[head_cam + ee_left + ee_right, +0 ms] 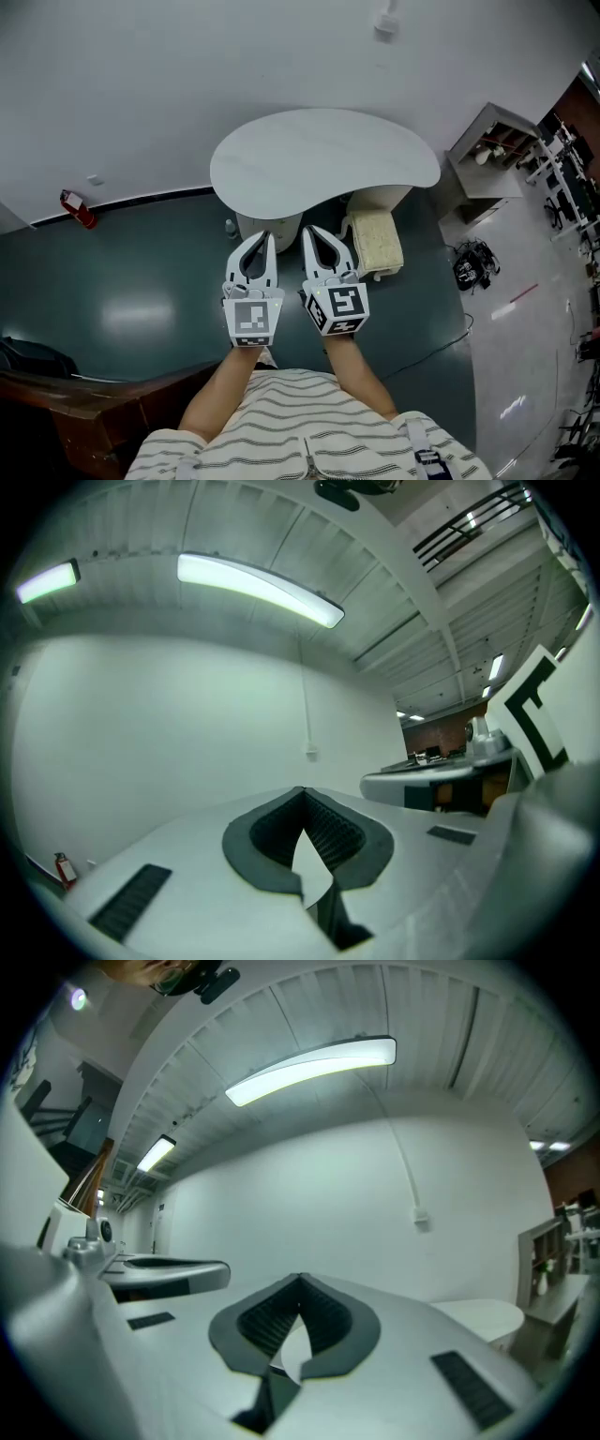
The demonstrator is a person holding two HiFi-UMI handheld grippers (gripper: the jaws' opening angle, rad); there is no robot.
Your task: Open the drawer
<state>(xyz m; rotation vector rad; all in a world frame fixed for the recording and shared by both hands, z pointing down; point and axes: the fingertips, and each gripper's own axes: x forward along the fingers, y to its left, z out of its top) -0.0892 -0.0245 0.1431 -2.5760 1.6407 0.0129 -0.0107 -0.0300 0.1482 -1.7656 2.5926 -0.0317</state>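
Head view: a smooth white kidney-shaped table (319,155) stands by the pale wall on a glossy dark teal floor (122,281). Under its right edge sits the boxy cream drawer unit (378,242), rough-topped; a round white pedestal (267,225) is under its left edge. The white plastic left gripper (269,237) and right gripper (307,232) hover side by side before the table, touching nothing. A red fire extinguisher (79,209) is at the wall's foot.

Left gripper view: the ribbed black pads (328,832) are pressed together at the tips, pinching nothing.

Right gripper view: likewise pressed together and empty, with bare wall beyond.
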